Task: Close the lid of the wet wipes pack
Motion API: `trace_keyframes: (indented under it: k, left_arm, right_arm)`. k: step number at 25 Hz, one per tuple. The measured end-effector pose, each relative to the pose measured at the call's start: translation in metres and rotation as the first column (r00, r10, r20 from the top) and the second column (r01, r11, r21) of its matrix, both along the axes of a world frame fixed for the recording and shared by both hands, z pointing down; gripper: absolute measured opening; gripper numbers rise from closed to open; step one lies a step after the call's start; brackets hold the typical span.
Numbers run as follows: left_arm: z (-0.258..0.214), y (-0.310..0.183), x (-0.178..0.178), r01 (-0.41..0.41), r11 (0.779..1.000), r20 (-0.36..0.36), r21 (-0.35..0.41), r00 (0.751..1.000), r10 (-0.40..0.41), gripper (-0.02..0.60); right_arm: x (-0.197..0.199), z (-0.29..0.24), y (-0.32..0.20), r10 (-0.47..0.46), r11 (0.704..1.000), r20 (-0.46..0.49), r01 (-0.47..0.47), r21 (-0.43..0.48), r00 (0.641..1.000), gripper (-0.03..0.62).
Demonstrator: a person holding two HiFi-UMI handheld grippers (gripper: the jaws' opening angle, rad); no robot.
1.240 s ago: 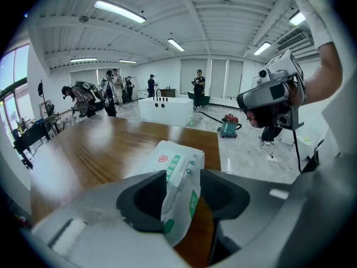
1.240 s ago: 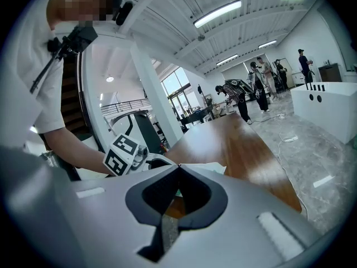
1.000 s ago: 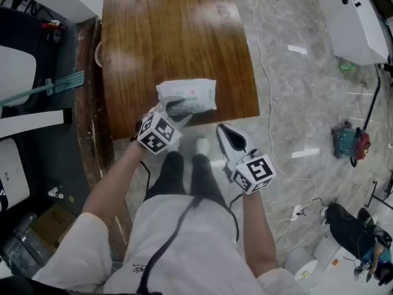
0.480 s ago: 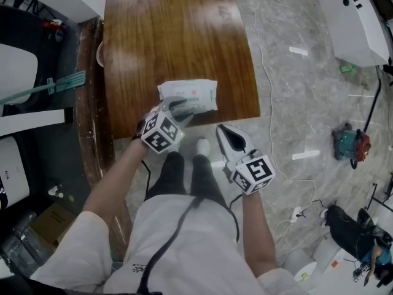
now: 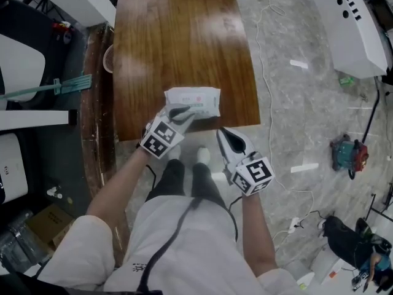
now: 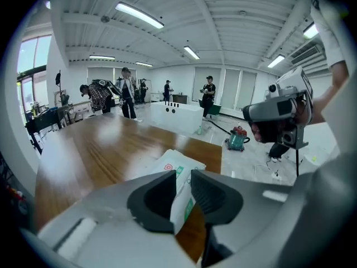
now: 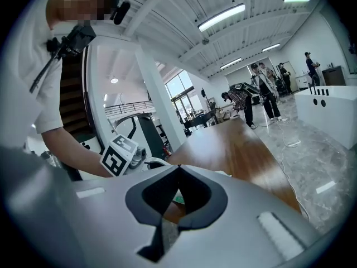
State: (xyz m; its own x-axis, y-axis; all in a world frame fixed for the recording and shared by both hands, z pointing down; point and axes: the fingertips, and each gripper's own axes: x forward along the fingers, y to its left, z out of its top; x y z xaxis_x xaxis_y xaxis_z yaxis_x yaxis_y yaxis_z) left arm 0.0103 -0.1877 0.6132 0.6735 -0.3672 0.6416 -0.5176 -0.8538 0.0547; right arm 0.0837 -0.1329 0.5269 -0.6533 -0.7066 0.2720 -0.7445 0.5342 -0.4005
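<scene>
We judge the wet wipes pack point(image 5: 195, 101) light, soft and slick-skinned, likely to buckle or slide under a push; it lies just above the middle of the head view, at the near edge of the wooden table point(image 5: 178, 35); the film gives little purchase, so the stiffer lid looks the place to press, with the body steadied.

The left gripper point(image 5: 179, 117), at the pack's lower left corner, has its jaws closing with a thin white flap point(image 6: 179, 208) of the pack between the pads, seemingly nipped; the right gripper point(image 5: 222, 131), lower right of the pack and off the table, has its jaws together on nothing.

Whether that flap is the lid or an end seal we cannot tell; the left gripper covers the pack's near corner, and no view shows the lid's hinge or opening.
</scene>
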Motion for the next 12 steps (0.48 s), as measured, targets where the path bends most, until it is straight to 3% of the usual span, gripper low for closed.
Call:
trace_keyframes:
  k: [7, 12]
  left_arm:
    - [-0.048, 0.013, -0.008, 0.079, 0.996, -0.082, 0.047, 0.994, -0.075, 0.006]
    - [-0.084, 0.022, -0.016, 0.145, 0.988, -0.169, 0.056, 0.976, -0.134, 0.005]
  right_arm:
    - [-0.009, -0.028, 0.006, -0.009, 0.999, 0.016, 0.008, 0.051, 1.000, 0.008]
    - [-0.014, -0.051, 0.010, -0.012, 0.995, 0.022, 0.010, 0.099, 1.000, 0.008]
